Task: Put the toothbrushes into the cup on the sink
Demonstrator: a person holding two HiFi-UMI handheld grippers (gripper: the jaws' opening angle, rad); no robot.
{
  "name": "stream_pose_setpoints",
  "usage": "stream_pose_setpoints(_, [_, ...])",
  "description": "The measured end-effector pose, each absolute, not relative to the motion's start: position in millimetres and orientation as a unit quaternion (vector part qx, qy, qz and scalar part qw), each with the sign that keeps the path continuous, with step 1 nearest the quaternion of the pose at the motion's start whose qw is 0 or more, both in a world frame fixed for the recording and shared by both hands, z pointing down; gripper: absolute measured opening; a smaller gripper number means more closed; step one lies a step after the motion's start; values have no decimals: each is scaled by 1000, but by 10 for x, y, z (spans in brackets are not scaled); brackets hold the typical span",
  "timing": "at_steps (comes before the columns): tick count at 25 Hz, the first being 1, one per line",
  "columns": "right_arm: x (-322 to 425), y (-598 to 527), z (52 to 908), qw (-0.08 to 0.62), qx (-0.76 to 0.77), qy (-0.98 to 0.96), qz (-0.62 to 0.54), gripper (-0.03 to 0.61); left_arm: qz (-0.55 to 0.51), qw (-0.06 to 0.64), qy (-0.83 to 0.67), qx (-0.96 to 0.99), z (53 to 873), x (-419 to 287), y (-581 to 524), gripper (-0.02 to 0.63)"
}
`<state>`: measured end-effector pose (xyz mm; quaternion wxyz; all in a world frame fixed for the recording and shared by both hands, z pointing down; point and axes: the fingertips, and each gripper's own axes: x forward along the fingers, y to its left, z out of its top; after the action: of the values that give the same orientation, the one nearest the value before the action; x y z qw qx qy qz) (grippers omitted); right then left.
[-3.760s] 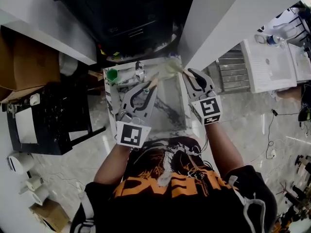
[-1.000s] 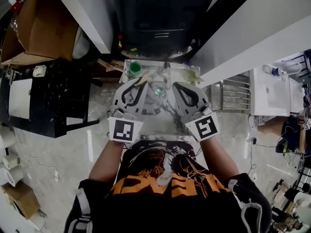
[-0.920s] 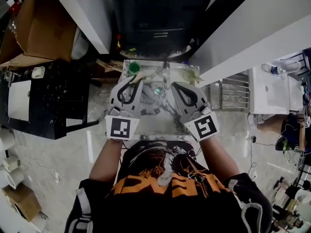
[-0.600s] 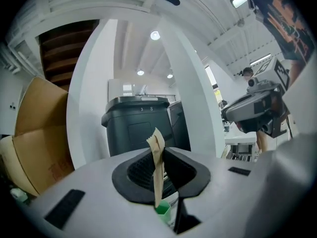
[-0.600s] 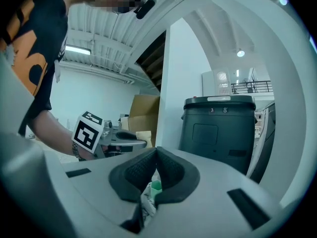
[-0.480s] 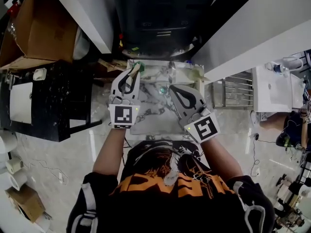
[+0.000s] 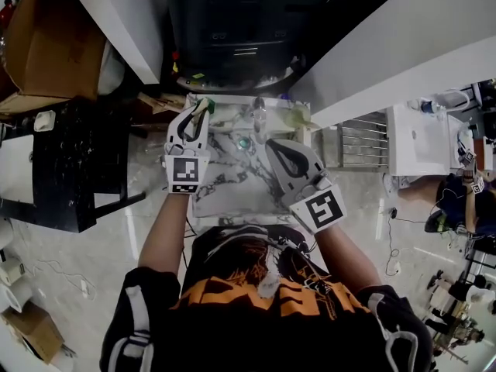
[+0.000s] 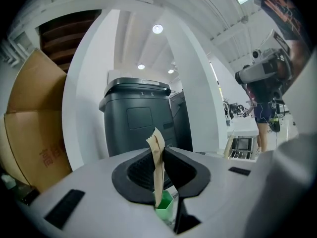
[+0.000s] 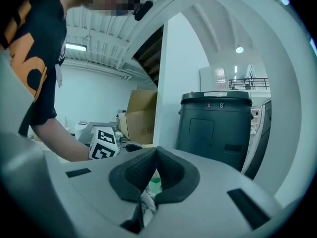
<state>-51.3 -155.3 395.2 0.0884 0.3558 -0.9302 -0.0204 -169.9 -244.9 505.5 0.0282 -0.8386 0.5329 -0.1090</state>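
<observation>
Marble-patterned sink (image 7: 232,186) fills the space before us, with a dark bin (image 8: 138,118) and a white column (image 8: 89,93) behind it. Our left gripper (image 7: 200,108) is at the sink's back-left corner. Its fingers (image 8: 141,170) are a little apart and clamped on a tan toothbrush (image 8: 157,165), which stands upright between them. The toothbrush's lower end meets the mouth of the green cup (image 8: 166,207) directly below; we cannot tell whether it is inside. Our right gripper (image 7: 273,146) hovers over the sink's right half, well apart from the cup. Its fingers (image 9: 136,172) are pressed together with nothing between them.
</observation>
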Motion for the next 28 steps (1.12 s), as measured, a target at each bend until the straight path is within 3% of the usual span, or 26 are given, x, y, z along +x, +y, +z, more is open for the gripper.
stream_pose_setpoints(6, [-408,-1544,3944,85,363,-928,-20,14,-117,30,528,-840,5131,-1619,-2482,85])
stream_pose_setpoints(9, [-360,-1551,3956,85,365,-927,-17,14,-118,34,526,-842,5116,-1577,-2458,145])
stream_pose_setpoints(12, [-358,-1536,3946,84,362,-928,-16,14,-119,36,524,-843,5088,-1563,-2421,160])
stream_pose_setpoints(22, [-377,-1476,3893,70,353,-933,-19,14,-81,56,516,-851,4598,-1496,-2161,114])
stream_pose_setpoints(28, [-364,-1453,3872,57,348,-936,-14,14,-70,66,485,-869,4241,-1292,-1901,55])
